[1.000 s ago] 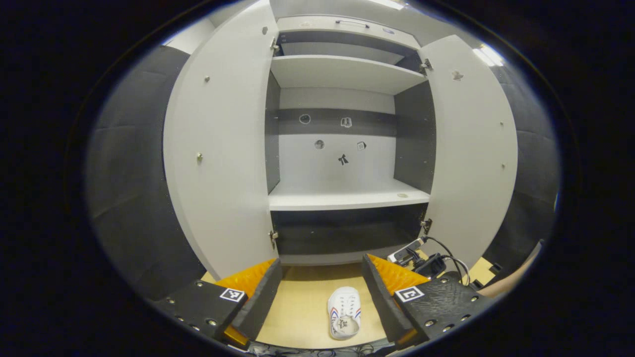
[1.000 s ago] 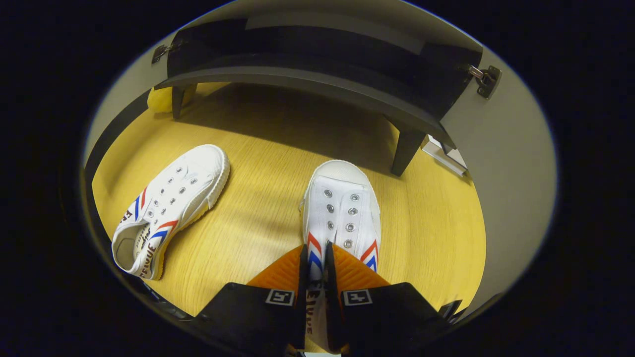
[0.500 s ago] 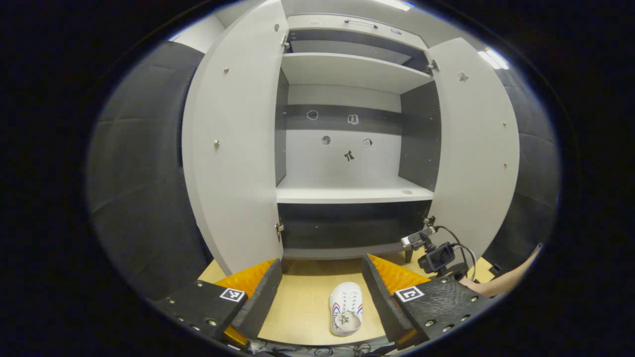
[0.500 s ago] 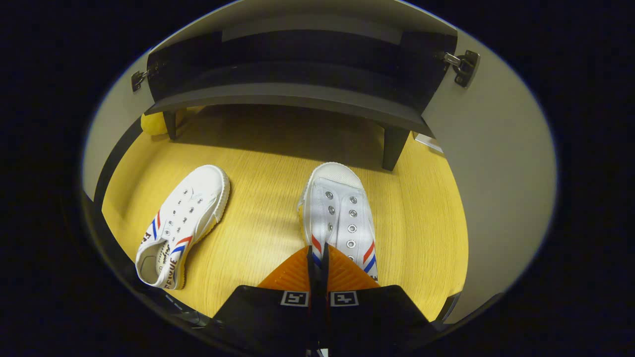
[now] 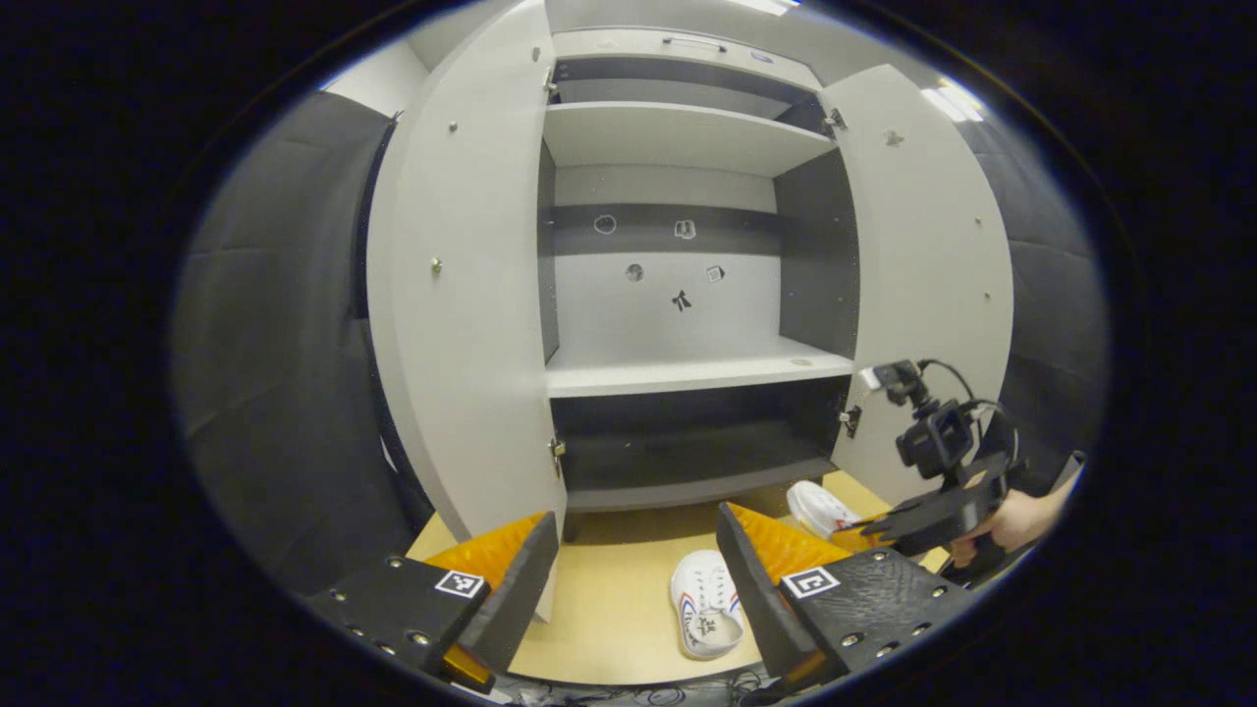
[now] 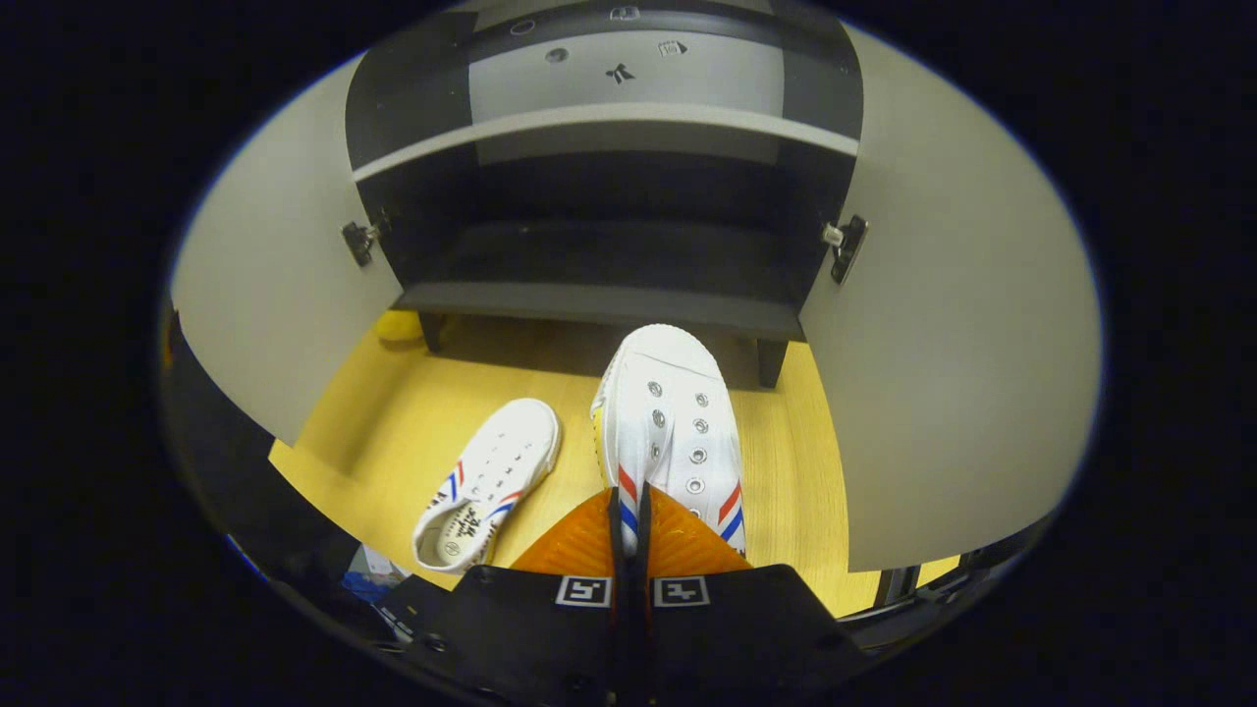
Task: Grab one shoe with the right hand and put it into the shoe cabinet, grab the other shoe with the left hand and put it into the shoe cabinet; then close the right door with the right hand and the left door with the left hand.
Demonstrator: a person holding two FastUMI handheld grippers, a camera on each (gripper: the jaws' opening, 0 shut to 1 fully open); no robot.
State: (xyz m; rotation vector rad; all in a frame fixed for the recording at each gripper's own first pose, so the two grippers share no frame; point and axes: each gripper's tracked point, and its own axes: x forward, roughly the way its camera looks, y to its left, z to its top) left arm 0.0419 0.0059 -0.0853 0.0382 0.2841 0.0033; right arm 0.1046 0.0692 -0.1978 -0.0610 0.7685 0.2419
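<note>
Right gripper (image 6: 628, 511) jaws pinched on white canvas shoe (image 6: 670, 432); left gripper (image 5: 633, 560) jaws wide, second shoe (image 5: 707, 614) between, on wood-grain floor (image 5: 609, 609).

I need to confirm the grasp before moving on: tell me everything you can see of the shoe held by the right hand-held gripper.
The held shoe is a white, canvas-looking low sneaker with metal eyelets, no laces, and red and blue side stripes. The right hand-held gripper pinches its side wall by the opening, toe pointing at the cabinet's dark bottom shelf. In the left gripper view it appears lifted off the wooden floor.

Both views face the open shoe cabinet (image 5: 687, 373), sharing its shelves.
</note>
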